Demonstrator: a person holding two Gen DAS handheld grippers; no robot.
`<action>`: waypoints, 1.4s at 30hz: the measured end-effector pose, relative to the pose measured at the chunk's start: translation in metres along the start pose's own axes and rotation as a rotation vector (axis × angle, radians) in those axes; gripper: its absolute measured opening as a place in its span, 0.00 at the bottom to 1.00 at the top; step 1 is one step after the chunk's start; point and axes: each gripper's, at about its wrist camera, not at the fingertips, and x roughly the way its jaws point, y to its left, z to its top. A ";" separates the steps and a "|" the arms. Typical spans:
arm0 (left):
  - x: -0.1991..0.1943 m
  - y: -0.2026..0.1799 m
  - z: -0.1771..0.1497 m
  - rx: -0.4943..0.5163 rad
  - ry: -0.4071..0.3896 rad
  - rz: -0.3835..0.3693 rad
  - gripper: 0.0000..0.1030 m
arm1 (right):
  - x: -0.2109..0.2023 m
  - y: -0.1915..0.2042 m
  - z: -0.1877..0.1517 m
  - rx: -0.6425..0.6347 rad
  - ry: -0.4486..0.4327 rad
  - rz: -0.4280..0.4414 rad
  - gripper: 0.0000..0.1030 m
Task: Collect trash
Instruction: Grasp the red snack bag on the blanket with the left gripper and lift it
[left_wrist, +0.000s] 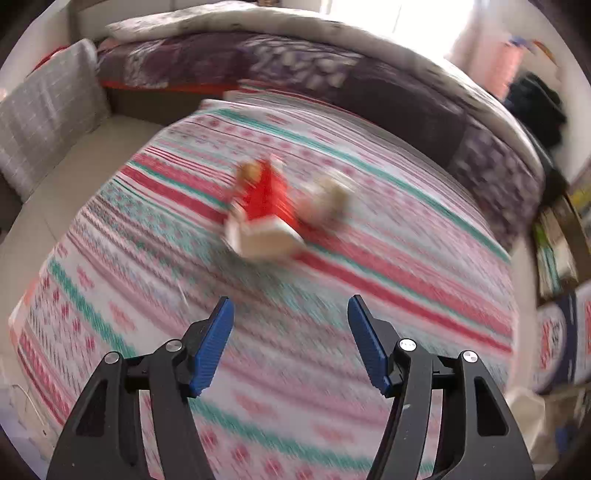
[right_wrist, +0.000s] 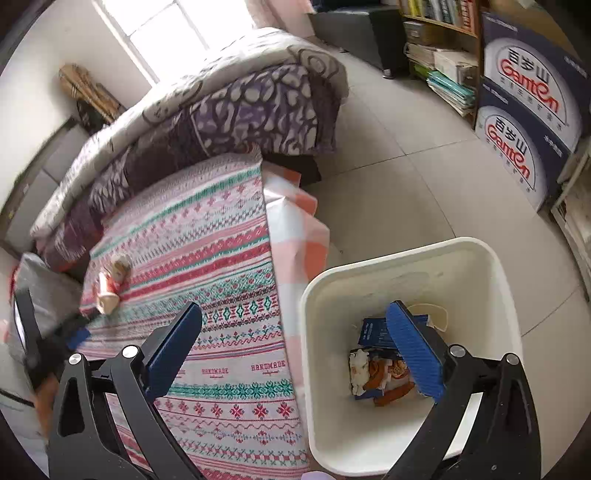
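bed (left_wrist: 369, 258) | red carton (left_wrist: 264, 206) beyond left gripper (left_wrist: 290, 314) jaws, apart

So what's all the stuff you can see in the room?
red and white carton: one, lying on the striped blanket
crumpled wrapper: one, beige, beside the carton
striped blanket: one, pink, teal, white, on the bed
quilt: one, purple and cream, far end of the bed
bin: one, white, on the floor by the bed, trash inside
Ganten boxes: two, stacked, by the bookshelf
left claw: open, empty
right claw: open, empty
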 end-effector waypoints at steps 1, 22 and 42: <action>0.009 0.008 0.010 -0.017 -0.001 0.009 0.62 | 0.005 0.006 0.000 -0.019 -0.003 -0.008 0.93; 0.075 0.037 0.060 -0.094 0.004 -0.177 0.74 | 0.104 0.157 0.029 -0.002 -0.012 0.106 0.93; 0.082 0.016 0.053 -0.067 0.070 -0.135 0.55 | 0.133 0.174 0.035 0.047 0.040 0.122 0.93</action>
